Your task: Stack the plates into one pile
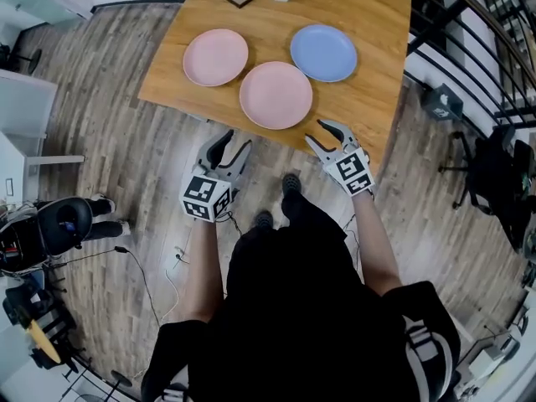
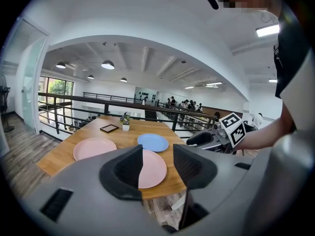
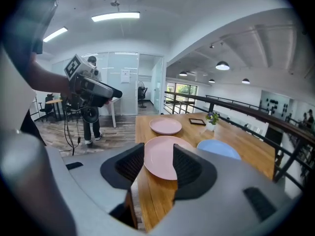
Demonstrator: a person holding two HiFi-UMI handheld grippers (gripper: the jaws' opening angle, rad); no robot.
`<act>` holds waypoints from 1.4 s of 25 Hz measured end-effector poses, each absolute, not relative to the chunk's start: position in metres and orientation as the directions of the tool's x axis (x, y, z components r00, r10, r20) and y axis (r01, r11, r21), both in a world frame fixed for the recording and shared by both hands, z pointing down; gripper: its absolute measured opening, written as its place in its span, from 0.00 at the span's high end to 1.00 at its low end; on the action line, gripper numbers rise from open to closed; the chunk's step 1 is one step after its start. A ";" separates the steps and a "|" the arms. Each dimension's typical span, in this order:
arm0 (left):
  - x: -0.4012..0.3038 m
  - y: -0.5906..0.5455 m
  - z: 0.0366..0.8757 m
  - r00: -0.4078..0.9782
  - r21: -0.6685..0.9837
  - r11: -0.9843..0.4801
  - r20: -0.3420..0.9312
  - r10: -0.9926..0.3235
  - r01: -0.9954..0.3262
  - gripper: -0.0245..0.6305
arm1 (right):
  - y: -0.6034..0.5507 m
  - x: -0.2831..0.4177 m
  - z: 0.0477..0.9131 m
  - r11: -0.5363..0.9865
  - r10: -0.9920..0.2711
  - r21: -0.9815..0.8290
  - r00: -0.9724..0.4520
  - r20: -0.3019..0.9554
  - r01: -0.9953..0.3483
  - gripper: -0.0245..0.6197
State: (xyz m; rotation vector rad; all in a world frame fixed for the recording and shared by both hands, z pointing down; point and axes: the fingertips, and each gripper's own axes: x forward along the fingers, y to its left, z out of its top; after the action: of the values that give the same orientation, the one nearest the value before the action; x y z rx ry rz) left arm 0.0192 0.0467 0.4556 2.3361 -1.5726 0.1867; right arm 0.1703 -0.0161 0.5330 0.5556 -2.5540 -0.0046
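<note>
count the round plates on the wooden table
3, all lying apart on the wooden table: a pink round plate at the left, a second pink round plate by the near edge, and a blue round plate at the right. None looks hidden.

Black short-sleeved top point(image 1: 293, 308) worn, white stripes seen on its sleeve point(image 1: 421, 342), dark shoes point(image 1: 290, 182) worn, left gripper point(image 1: 238, 141) and right gripper point(image 1: 322, 134) moulded in grey with black-lined jaws, each fitted with a black-and-white marker cube point(image 1: 206, 198)
</note>
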 end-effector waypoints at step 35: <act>-0.012 0.012 0.494 0.245 0.259 -0.165 0.319 -0.916 -0.952 0.67 | -0.047 0.111 0.625 0.992 -0.105 0.014 -0.771 0.628 -0.124 0.65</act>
State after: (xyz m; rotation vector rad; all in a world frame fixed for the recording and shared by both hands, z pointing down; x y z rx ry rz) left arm -0.0117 0.0124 0.4943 2.1235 -1.7083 0.1226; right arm 0.1109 -0.0468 0.6245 0.1592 -2.4573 0.0364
